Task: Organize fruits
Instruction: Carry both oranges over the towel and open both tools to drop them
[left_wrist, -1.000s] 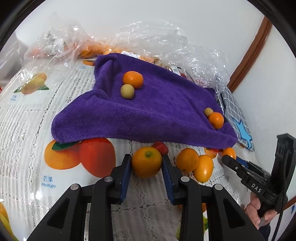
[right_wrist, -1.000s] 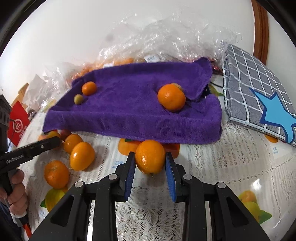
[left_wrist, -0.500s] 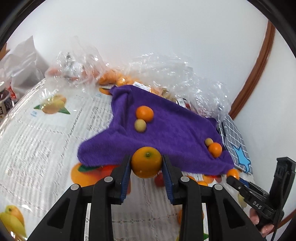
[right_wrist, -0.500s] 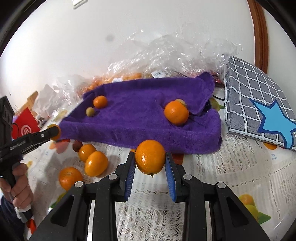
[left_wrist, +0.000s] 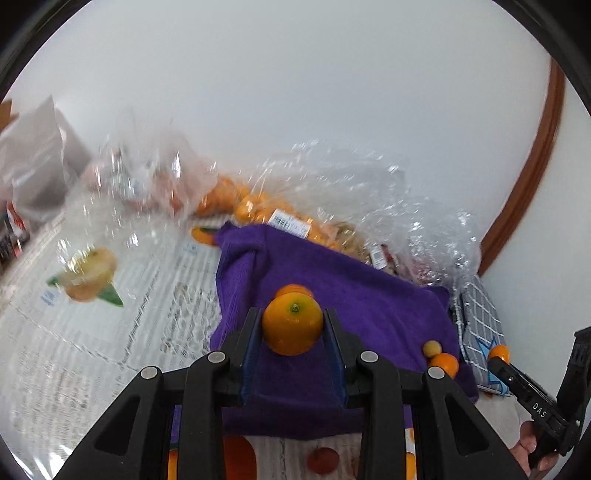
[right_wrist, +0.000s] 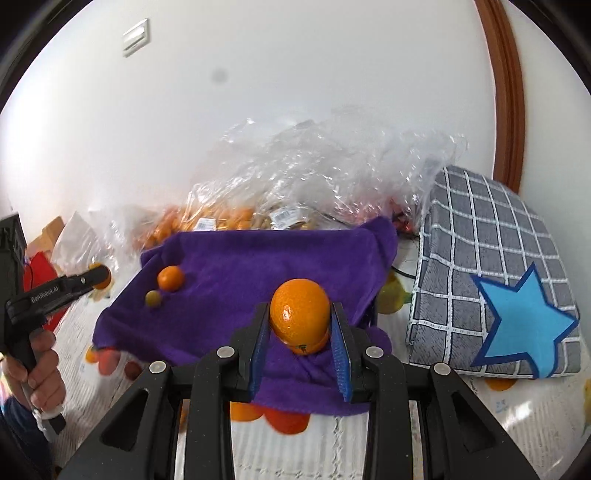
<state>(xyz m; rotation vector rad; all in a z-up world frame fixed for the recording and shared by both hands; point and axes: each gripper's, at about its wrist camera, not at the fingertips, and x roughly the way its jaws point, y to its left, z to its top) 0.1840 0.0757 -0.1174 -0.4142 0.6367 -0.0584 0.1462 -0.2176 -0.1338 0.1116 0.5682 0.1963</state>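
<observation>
The desk (left_wrist: 74, 332) is spread with a lace cloth printed with fruit pictures, blurred on the left wrist view. On it, against the white wall, lies a heap of clear plastic bags (right_wrist: 332, 177) with oranges and labelled packs inside.

In front of the bags lies a purple towel (right_wrist: 258, 266), rumpled, its near edge hanging over some fruit on the desk. To its right a grey checked cushion (right_wrist: 480, 236) with a blue star leans on the desk, just beside the towel.

The left claw (left_wrist: 293, 328) is clamped on an orange (left_wrist: 291, 325), green stem end facing the camera, held above the near part of the towel. Right behind it a second orange peeks over its top; whether they touch, I cannot tell.

The right claw (right_wrist: 300, 321) is clamped on another orange (right_wrist: 300, 315), held over the towel's near right part. A second orange seems to sit right under it, partly hidden.

On the towel's left side, seen from the right wrist, sit a small orange (right_wrist: 170, 278) and a smaller greenish fruit (right_wrist: 153, 298), just beside each other. On the towel's right corner, seen from the left wrist, a pale little fruit (left_wrist: 431, 348) touches a small orange (left_wrist: 443, 363).

Loose oranges (right_wrist: 243, 411) and a small red fruit (left_wrist: 323, 459) lie on the desk by the towel's near edge.
</observation>
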